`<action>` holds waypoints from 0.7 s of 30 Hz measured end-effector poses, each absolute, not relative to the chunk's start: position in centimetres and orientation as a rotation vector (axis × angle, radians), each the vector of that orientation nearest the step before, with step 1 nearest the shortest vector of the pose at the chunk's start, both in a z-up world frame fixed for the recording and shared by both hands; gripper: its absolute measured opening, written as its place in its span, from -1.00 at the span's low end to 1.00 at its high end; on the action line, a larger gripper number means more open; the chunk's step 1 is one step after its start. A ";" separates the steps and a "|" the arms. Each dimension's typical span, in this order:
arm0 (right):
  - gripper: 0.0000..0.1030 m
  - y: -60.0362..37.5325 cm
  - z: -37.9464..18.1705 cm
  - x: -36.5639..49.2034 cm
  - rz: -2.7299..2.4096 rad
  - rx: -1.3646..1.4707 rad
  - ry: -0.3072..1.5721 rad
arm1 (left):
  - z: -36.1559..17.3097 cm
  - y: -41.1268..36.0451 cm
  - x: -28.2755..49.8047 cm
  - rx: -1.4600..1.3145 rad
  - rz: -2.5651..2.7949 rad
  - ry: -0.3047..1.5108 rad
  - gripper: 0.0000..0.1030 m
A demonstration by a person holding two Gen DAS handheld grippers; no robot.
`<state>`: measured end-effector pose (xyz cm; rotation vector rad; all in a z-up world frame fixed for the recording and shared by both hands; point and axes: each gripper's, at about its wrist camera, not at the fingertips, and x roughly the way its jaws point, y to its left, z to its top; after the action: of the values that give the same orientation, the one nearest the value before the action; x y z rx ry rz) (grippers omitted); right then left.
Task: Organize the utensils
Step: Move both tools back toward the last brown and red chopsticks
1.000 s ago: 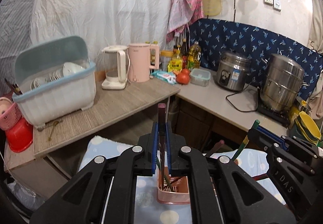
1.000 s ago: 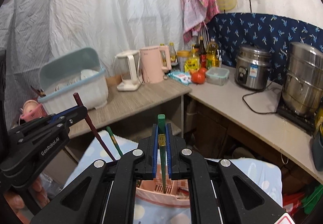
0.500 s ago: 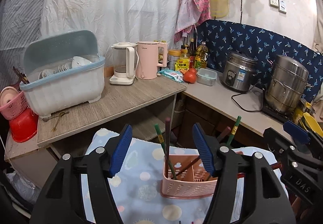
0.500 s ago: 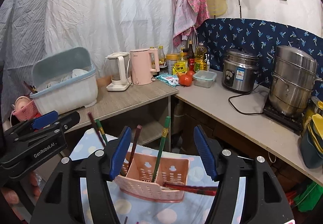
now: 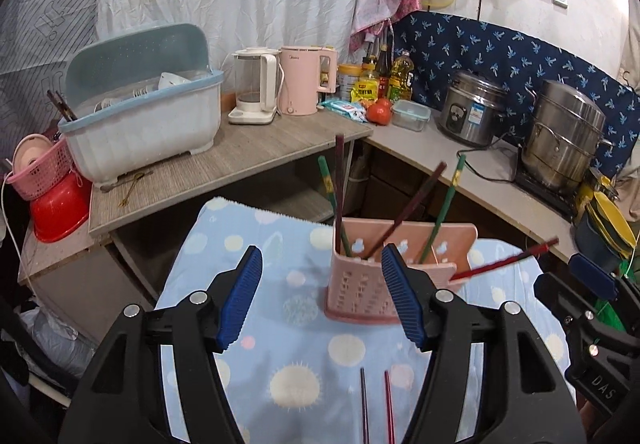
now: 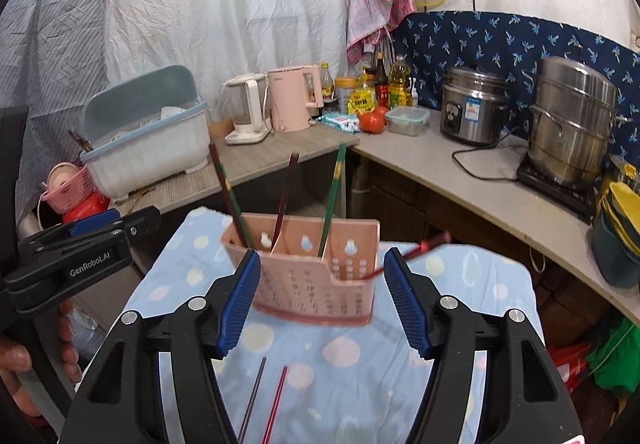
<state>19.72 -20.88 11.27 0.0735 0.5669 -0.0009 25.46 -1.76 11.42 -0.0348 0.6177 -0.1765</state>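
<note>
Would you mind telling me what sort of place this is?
Most likely a modest home kitchen: a rice cooker, kettles and a dish rack sit on the counter.

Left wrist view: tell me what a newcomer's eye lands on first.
The pink utensil holder in the middle of the blue dotted cloth, chopsticks fanning out of it, one red chopstick poking out sideways. Two loose chopsticks lie on the cloth, in front of the open left gripper.

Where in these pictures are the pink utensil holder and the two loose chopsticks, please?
pink utensil holder (image 6: 316,292), right wrist view, perforated front wall.
loose chopsticks (image 5: 387,408), left wrist view, shaft of the red one.
</note>
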 end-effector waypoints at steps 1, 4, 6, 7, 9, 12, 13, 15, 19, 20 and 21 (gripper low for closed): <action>0.22 -20.8 10.8 19.1 0.004 0.078 0.575 | 11.2 -1.7 24.9 -0.030 -0.176 0.622 0.14; 0.22 -20.4 9.6 17.3 0.008 0.087 0.599 | 10.2 -1.6 23.3 -0.027 -0.171 0.639 0.14; 0.22 -20.2 8.8 16.3 0.010 0.099 0.619 | 9.4 -1.4 22.2 -0.033 -0.171 0.655 0.14; 0.22 -20.0 8.4 15.6 0.011 0.103 0.626 | 9.1 -1.4 21.7 -0.032 -0.168 0.661 0.14; 0.22 -19.7 7.6 14.6 0.007 0.105 0.637 | 8.2 -1.5 20.6 -0.024 -0.163 0.678 0.14; 0.22 -19.4 6.2 13.2 0.017 0.124 0.668 | 6.9 -1.7 19.1 -0.018 -0.165 0.704 0.14; 0.22 -19.2 5.7 12.7 0.017 0.121 0.679 | 6.5 -1.7 18.7 -0.020 -0.166 0.714 0.14; 0.22 -18.9 4.8 11.9 0.006 0.110 0.692 | 5.5 -1.8 17.8 -0.021 -0.171 0.738 0.14; 0.22 -18.6 2.9 10.1 0.003 0.109 0.726 | 3.3 -1.8 15.9 -0.019 -0.166 0.777 0.14; 0.22 -18.4 2.4 9.6 0.000 0.101 0.736 | 2.8 -1.8 15.5 -0.019 -0.169 0.786 0.14; 0.22 -18.4 1.8 9.1 -0.004 0.095 0.745 | 2.2 -1.7 15.0 -0.018 -0.166 0.799 0.14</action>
<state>9.13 -18.37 1.85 0.0951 0.7447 -0.0040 15.02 -1.70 2.20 -0.0184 0.7995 -0.1665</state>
